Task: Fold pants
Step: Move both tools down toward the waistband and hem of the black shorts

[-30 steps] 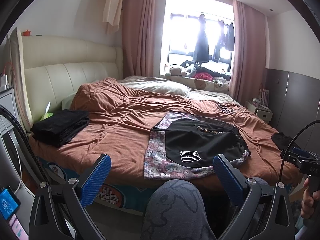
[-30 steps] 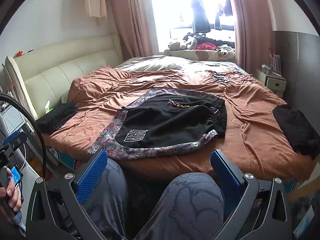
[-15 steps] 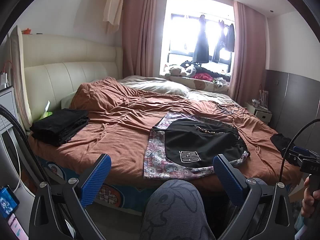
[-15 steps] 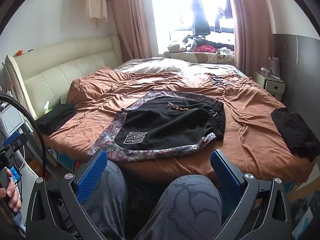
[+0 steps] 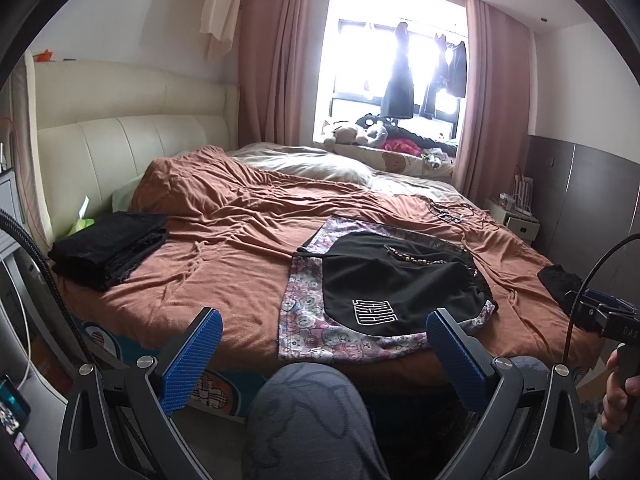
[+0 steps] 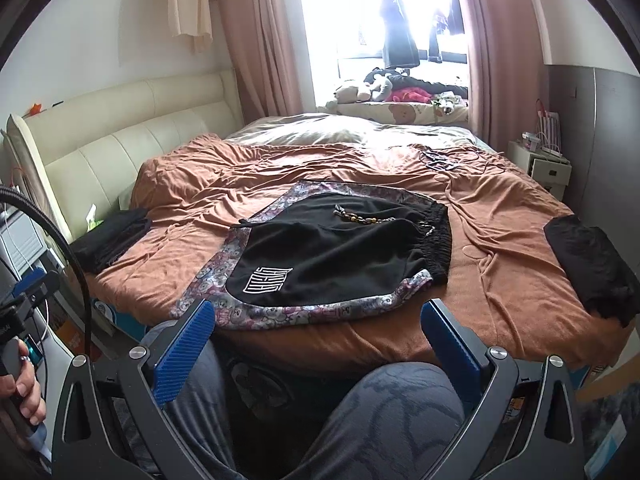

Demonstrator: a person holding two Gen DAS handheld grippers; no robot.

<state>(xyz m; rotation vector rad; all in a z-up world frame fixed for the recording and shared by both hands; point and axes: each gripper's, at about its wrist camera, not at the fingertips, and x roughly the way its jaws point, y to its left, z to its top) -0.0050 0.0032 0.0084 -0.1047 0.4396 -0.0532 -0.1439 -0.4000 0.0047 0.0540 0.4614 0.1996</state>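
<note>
Black shorts (image 5: 394,280) with a white logo lie flat on a patterned bear-print garment (image 5: 308,316) near the front edge of the bed; both also show in the right wrist view, shorts (image 6: 340,256) and patterned garment (image 6: 280,314). My left gripper (image 5: 320,344) is open and empty, held above my knee, short of the bed. My right gripper (image 6: 316,336) is open and empty, also short of the bed edge.
A brown blanket (image 5: 240,248) covers the bed. A folded black stack (image 5: 108,246) sits at the left edge, and another black pile (image 6: 592,264) at the right edge. A cream headboard (image 5: 120,148) is left; a nightstand (image 6: 548,168) is far right. My knees (image 6: 392,412) are below the grippers.
Both views have shifted slightly, the bed and clothes sitting a little lower or farther in frame. Both grippers stay open and empty.
</note>
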